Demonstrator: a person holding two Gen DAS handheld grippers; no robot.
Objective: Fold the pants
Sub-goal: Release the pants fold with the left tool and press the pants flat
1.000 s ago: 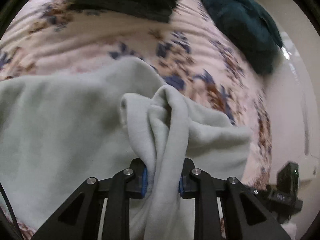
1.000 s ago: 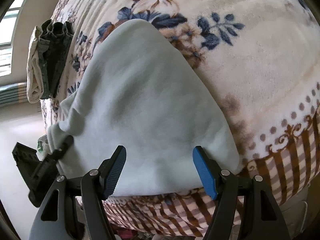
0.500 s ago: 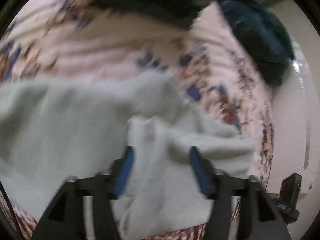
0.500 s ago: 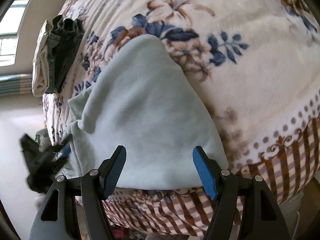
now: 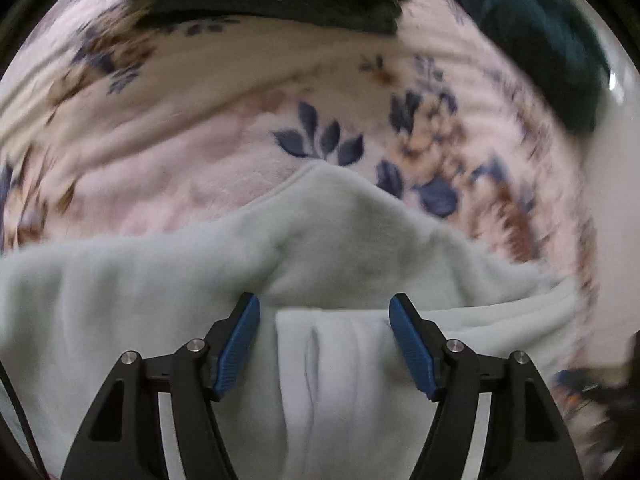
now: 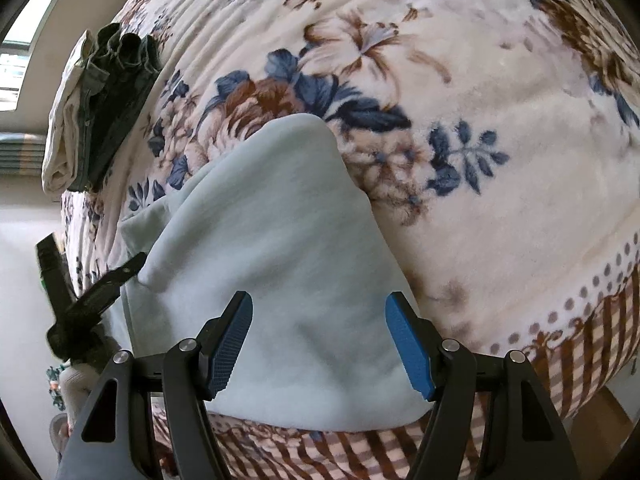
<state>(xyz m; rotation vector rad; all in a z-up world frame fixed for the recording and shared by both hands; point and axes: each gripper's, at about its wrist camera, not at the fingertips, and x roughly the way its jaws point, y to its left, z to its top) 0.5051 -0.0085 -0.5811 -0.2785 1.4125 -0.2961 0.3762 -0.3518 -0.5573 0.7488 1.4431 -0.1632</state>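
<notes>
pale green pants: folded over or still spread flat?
Folded over. The pale green pants lie doubled on the floral blanket, a top layer's edge crossing the lower layer. How many folds: cannot tell.

My left gripper (image 5: 324, 344) and right gripper (image 6: 319, 342): black angular linkages, silver screws, ribbed blue pads (image 6: 408, 348) on each finger.

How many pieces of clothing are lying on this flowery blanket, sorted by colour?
Pale mint green: 1, the pants under both grippers
Dark grey-green: 1, folded garment in the far stack
Cream: 1, folded garment in the same stack
Dark teal: 1, crumpled garment at the blanket's edge
Total: 4; the stack may hold more layers than I can separate.
</notes>
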